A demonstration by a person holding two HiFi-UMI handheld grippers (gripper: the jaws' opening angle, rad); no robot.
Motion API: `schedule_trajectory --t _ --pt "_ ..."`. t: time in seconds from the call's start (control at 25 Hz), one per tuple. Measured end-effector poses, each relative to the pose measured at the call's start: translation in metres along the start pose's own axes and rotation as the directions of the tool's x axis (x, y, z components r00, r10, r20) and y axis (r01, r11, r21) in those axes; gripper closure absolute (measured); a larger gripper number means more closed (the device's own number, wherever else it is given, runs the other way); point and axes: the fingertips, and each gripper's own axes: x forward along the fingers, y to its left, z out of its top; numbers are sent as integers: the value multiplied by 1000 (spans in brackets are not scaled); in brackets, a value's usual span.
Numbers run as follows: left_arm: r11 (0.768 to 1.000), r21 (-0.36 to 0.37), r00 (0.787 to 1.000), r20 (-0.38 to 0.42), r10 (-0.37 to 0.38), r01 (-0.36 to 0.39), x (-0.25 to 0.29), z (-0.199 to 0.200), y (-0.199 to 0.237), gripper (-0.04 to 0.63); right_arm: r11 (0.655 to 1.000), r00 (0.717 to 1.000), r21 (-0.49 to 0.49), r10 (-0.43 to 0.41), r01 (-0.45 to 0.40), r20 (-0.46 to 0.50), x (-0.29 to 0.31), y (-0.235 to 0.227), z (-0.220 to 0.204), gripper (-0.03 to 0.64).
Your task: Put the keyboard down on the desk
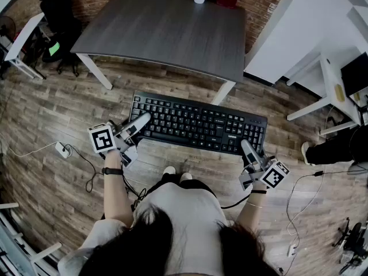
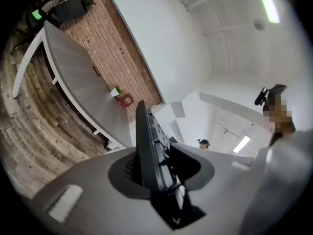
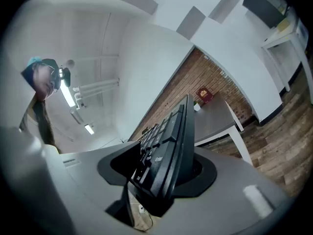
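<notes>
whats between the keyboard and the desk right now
In the head view, only wood floor and the desk's white front leg show between the keyboard and the desk.

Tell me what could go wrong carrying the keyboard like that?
The keyboard hangs over the wooden floor, pinched only at its ends by the left claw and right claw. If either slips, it may drop. It might also bump the desk edge, which it hasn't reached yet.
</notes>
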Motion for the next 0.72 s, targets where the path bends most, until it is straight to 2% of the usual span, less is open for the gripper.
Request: schedule_trajectory --t 0.48,0.6,0.72 --pt "999 6 999 24 36 -36 1 -2 5 420 1000 1000 -4 22 -23 -18 6 -9 7 423" --pt "1000 2 999 29 15 -15 1 -5 9 420 999 999 -14 31 -31 -11 8 -11 2 423" --pt "1000 4 1000 20 10 -10 26 13 28 420 1000 1000 -10 30 -30 -4 29 -32 15 423"
